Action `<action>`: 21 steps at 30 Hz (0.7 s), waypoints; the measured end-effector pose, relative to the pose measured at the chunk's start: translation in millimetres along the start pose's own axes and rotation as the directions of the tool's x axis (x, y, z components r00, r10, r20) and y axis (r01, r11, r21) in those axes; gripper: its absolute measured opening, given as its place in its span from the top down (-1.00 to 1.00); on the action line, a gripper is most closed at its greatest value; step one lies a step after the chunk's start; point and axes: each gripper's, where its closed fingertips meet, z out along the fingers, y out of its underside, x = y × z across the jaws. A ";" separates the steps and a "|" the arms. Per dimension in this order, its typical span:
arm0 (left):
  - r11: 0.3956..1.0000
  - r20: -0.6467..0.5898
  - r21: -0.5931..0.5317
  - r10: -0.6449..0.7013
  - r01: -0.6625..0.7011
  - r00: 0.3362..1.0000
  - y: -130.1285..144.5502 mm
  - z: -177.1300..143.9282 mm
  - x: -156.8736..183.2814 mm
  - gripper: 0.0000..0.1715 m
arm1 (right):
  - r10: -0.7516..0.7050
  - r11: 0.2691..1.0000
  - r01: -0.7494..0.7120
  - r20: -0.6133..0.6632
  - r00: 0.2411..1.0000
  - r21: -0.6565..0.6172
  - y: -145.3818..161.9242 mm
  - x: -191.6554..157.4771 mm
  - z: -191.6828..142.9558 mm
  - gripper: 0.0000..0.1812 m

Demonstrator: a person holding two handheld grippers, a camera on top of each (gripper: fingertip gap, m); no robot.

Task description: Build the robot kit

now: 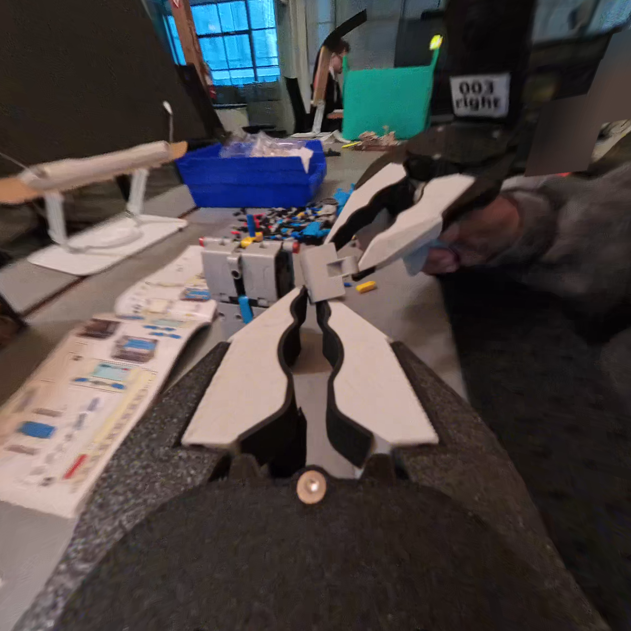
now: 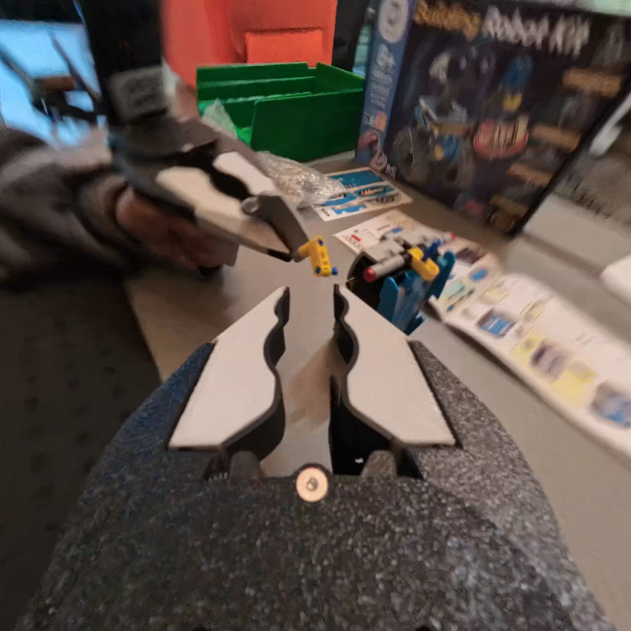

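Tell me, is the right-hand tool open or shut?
Open. In the right wrist view the right tool has a clear gap between its fingertips and grips nothing. The yellow piece sits just beyond them.

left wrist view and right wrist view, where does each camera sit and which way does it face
left wrist view: on the left gripper, facing a blue bin; own jaws grip a grey block; a hand holds the right gripper opposite.
right wrist view: on the right gripper, jaws open, facing a green bin and a printed box; the other hand shows.
shared: both grippers, the grey block, the open booklet.
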 end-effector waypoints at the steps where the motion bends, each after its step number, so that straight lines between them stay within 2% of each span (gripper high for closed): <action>1: 0.992 0.061 -0.006 0.126 -0.126 0.990 -1.4 -1.6 -2.9 0.96 | 0.148 0.989 -0.149 0.018 0.989 0.013 -0.3 3.4 1.2 0.68; 2: 0.974 0.120 0.003 0.226 -0.228 0.967 -6.6 -3.8 -4.6 0.97 | 0.302 0.952 -0.304 0.062 0.951 0.039 -2.6 3.0 1.9 0.63; 3: 0.952 0.151 0.011 0.301 -0.306 0.942 -11.4 -5.2 -2.0 0.97 | 0.460 0.880 -0.471 0.132 0.878 0.067 -6.9 0.1 2.2 0.61; 5: 0.916 0.195 0.030 0.388 -0.401 0.901 -19.5 -7.8 4.5 0.96 | 0.697 0.644 -0.760 0.343 0.629 0.086 -20.7 -10.8 1.3 0.63; 7: 0.892 0.216 0.058 0.427 -0.448 0.878 -26.7 -10.0 11.5 0.97 | 0.758 0.422 -0.904 0.523 0.389 0.060 -33.5 -19.0 -2.1 0.65; 9: 0.872 0.237 0.060 0.461 -0.486 0.855 -29.8 -10.5 14.7 0.96 | 0.741 0.270 -0.962 0.629 0.236 0.044 -42.7 -20.3 -6.8 0.72; 11: 0.863 0.252 0.067 0.472 -0.501 0.845 -31.3 -10.7 16.2 0.96 | 0.711 0.177 -0.982 0.682 0.170 0.061 -48.3 -15.0 -11.8 0.80; 13: 0.861 0.255 0.072 0.471 -0.503 0.844 -32.1 -10.5 16.6 0.96 | 0.716 0.168 -0.984 0.678 0.166 0.064 -46.5 -15.5 -9.2 0.89; 17: 0.854 0.270 0.072 0.480 -0.515 0.835 -33.0 -9.4 17.2 0.96 | 0.694 0.118 -0.991 0.707 0.133 0.070 -47.6 -12.9 -10.6 0.90; 21: 0.834 0.302 0.078 0.503 -0.546 0.810 -37.3 -12.4 17.7 0.96 | 0.656 0.002 -0.999 0.754 0.026 0.033 -47.4 -7.7 -13.3 0.86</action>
